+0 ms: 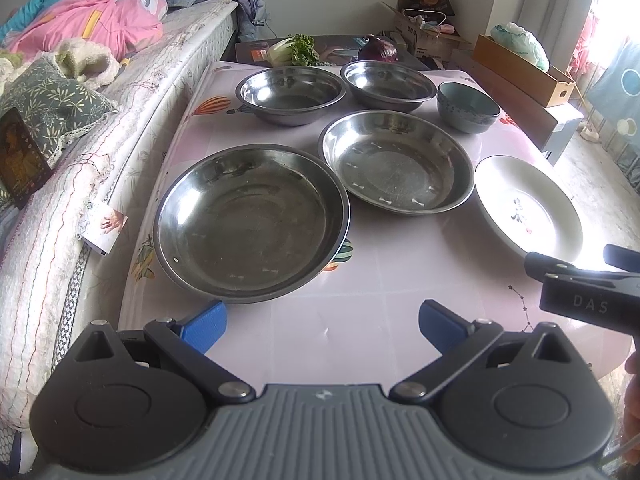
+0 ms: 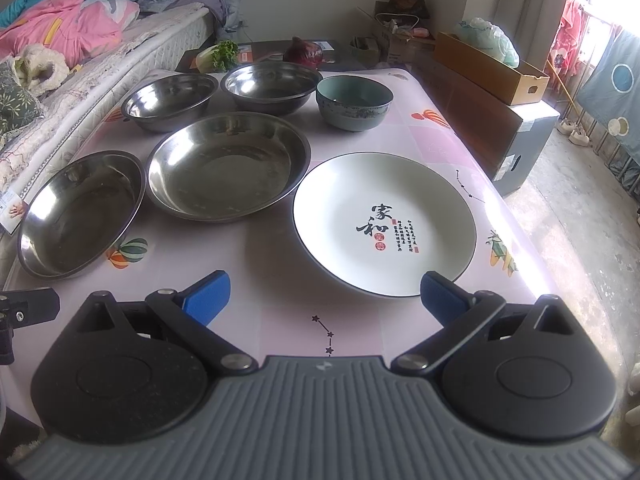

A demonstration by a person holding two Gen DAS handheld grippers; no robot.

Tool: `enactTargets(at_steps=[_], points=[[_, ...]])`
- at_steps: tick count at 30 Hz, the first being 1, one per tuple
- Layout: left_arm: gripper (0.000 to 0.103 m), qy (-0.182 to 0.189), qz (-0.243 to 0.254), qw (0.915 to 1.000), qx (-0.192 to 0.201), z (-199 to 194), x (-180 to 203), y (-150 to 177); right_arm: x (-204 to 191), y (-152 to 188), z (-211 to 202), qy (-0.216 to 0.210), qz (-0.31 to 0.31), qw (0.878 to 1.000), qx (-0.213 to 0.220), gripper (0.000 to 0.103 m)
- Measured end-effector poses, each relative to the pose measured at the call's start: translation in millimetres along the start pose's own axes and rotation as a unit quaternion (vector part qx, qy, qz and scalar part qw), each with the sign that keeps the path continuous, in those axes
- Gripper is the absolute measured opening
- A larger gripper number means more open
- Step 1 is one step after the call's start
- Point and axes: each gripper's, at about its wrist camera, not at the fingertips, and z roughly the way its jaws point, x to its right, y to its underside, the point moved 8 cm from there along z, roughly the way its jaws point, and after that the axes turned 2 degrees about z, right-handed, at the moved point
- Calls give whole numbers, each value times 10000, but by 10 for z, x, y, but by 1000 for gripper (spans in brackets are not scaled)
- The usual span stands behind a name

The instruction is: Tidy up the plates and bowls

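On the pink table (image 1: 360,312) lie two wide steel plates: a near-left one (image 1: 252,220) (image 2: 80,212) and a middle one (image 1: 396,160) (image 2: 228,166). Behind them stand two steel bowls, left (image 1: 290,94) (image 2: 170,100) and right (image 1: 388,84) (image 2: 272,86), and a blue-green ceramic bowl (image 1: 468,106) (image 2: 354,100). A white plate with black characters (image 2: 384,224) (image 1: 528,208) lies at the right. My left gripper (image 1: 322,320) hangs open just before the near-left steel plate. My right gripper (image 2: 324,292) is open at the white plate's near rim, holding nothing.
A bed with quilts (image 1: 80,20) runs along the table's left side. Greens (image 1: 292,50) and a purple onion (image 1: 378,50) lie behind the table. Cardboard boxes (image 2: 488,68) and a brown cabinet (image 2: 492,128) stand at the right, with concrete floor (image 2: 580,220) beyond.
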Motion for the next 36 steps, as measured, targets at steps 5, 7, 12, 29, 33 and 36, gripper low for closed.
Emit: enactTargets(at_steps=[5,7,12,29,33,36], points=[[103,3,3,10000,-8,4,0,3,-16,-1,2,-4,-9,10000,-3,102],[103,3,1,10000,-16,12,-9,7,-16,0,2,-1,-10,10000,-5,102],[103,7,-28,10000,-33,27,-25,5,-32,4,12,4,-27,10000,-13,102],[103,-20,-51,9999,-99,136,-68,-65,-13,-22,163,84,-59,9999,-113,102],[103,-41,-56,10000,-27,190,-140,-182,-16,-67,275,-21,-52,9999,-139,102],[103,-64,-92,9999,34,238,-256,-347,-19,-157,377,-100,-103,9998,-114,102]])
